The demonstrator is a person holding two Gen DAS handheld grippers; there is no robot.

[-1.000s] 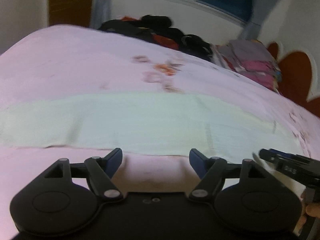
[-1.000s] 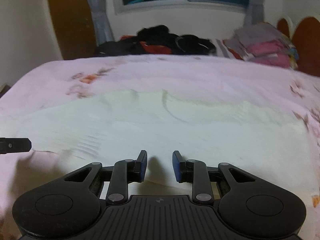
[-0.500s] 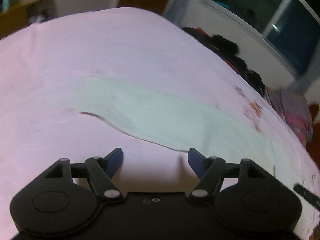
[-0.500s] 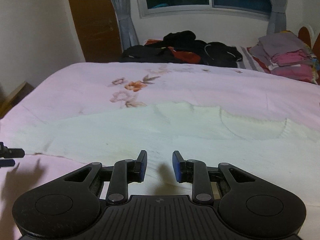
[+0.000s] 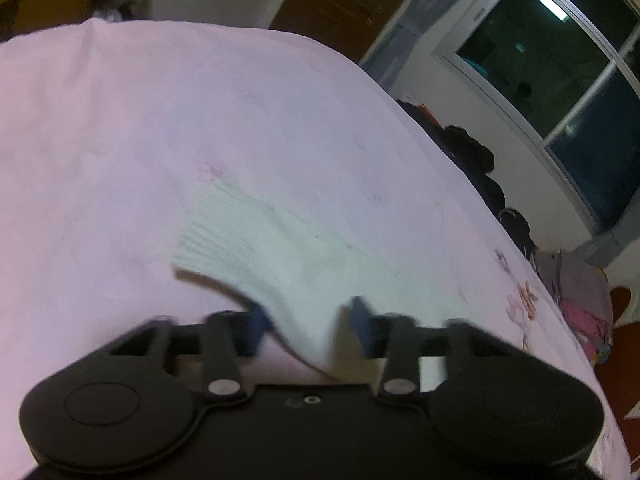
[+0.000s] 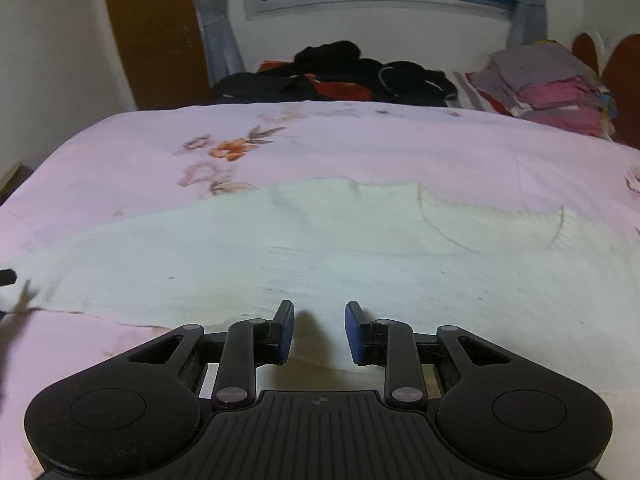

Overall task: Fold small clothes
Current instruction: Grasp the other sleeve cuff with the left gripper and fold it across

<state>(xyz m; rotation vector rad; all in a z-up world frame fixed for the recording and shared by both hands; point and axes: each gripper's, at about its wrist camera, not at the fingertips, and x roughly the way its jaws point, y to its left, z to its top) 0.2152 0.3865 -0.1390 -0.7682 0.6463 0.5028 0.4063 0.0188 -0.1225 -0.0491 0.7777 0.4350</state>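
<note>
Pink floral bedding (image 6: 360, 148) fills both views, with the white knit garment (image 6: 320, 248) spread flat across it. Half a second ago the left gripper (image 5: 306, 322) stood wide off the garment's near edge; now its jaws are closing with the ribbed sleeve end (image 5: 224, 240) between them. The right gripper (image 6: 319, 330), jaws narrowly apart and holding nothing, hovers over that edge, so a sleeve fold looks imminent.

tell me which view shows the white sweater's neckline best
The right wrist view: the white sweater lies spread across the pink bedsheet, with its curved neckline plain at the far right. The left wrist view shows only a blurred ribbed sleeve end, no neckline.
</note>
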